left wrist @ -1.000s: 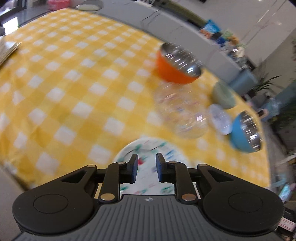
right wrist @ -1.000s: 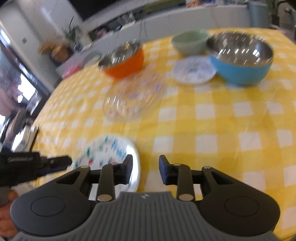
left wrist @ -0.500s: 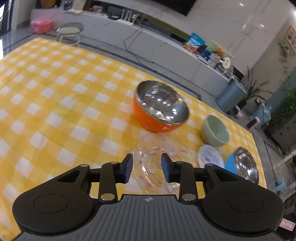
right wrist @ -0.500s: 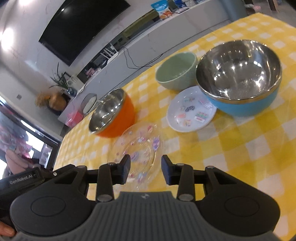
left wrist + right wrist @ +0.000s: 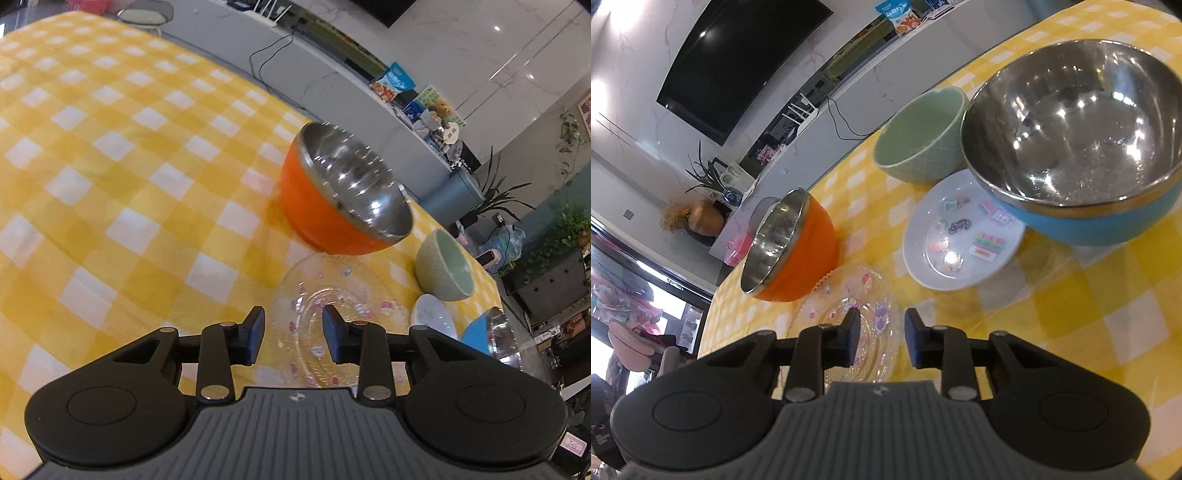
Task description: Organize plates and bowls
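Note:
A clear glass plate [image 5: 332, 314] with small stickers lies on the yellow checked cloth, right in front of my open, empty left gripper [image 5: 293, 332]. Behind it stands an orange steel-lined bowl [image 5: 343, 195]. To the right are a pale green bowl [image 5: 445, 267], a small white plate [image 5: 432, 319] and a blue steel-lined bowl [image 5: 480, 334]. In the right wrist view my open, empty right gripper [image 5: 879, 338] hovers over the glass plate's [image 5: 849, 306] right edge, with the orange bowl [image 5: 792, 247], white plate [image 5: 964, 236], green bowl [image 5: 923, 138] and blue bowl [image 5: 1078, 147] beyond.
The yellow checked tablecloth [image 5: 110, 166] stretches wide to the left. A grey counter [image 5: 332, 74] with snack packets runs behind the table. The table's far edge lies just past the bowls.
Both grippers have moved forward across the table, from the patterned white plate to the glass plate. The bowls look closer. Both jaws have opened a little wider.

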Demonstrator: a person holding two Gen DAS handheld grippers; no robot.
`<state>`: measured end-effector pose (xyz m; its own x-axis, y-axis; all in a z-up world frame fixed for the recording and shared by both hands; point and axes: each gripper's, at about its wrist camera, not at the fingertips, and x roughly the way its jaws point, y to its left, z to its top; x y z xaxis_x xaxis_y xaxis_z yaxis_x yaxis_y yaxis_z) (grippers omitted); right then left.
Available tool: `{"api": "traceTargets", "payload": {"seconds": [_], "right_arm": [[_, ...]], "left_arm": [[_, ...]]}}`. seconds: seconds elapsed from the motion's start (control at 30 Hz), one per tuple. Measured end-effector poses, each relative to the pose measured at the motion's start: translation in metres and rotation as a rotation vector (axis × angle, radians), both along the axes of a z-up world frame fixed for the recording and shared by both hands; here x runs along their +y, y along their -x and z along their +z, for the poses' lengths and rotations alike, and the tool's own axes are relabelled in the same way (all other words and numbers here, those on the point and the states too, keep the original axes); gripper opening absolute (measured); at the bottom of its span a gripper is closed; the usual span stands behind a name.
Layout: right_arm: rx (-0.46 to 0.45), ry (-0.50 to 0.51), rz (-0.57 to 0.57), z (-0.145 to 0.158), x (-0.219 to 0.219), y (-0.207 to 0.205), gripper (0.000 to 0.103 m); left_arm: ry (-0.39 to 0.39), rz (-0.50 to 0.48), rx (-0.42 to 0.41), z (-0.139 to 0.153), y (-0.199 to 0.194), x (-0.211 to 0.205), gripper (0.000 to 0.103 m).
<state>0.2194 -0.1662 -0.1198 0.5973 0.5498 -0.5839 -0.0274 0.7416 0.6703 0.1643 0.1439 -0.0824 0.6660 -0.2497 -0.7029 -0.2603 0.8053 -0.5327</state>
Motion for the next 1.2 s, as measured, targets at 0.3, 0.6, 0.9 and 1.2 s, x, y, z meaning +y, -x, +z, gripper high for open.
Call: {"api": "traceTargets", "payload": {"seconds": [0.3,0.6,0.9,1.2], "right_arm": [[0.023,-0.015,0.013,-0.012,0.003,-0.008,0.017],[0.03,-0.049,0.014,-0.023,0.004,-0.009,0.004],[0.027,-0.045,0.009,-0.02,0.001,-0.004,0.004],[0.026,-0.073,0.017,-0.008,0.001,0.007,0.003]], "left_arm": [[0.037,0.021,0.0,-0.01,-0.001,0.005,0.029],[0.036,0.027,-0.001,-0.015,-0.002,0.005,0.009],[0.01,0.007,-0.012,-0.011,0.002,0.002,0.008],[-0.037,0.007,-0.026,0.012,0.024,-0.003,0.008]]}}
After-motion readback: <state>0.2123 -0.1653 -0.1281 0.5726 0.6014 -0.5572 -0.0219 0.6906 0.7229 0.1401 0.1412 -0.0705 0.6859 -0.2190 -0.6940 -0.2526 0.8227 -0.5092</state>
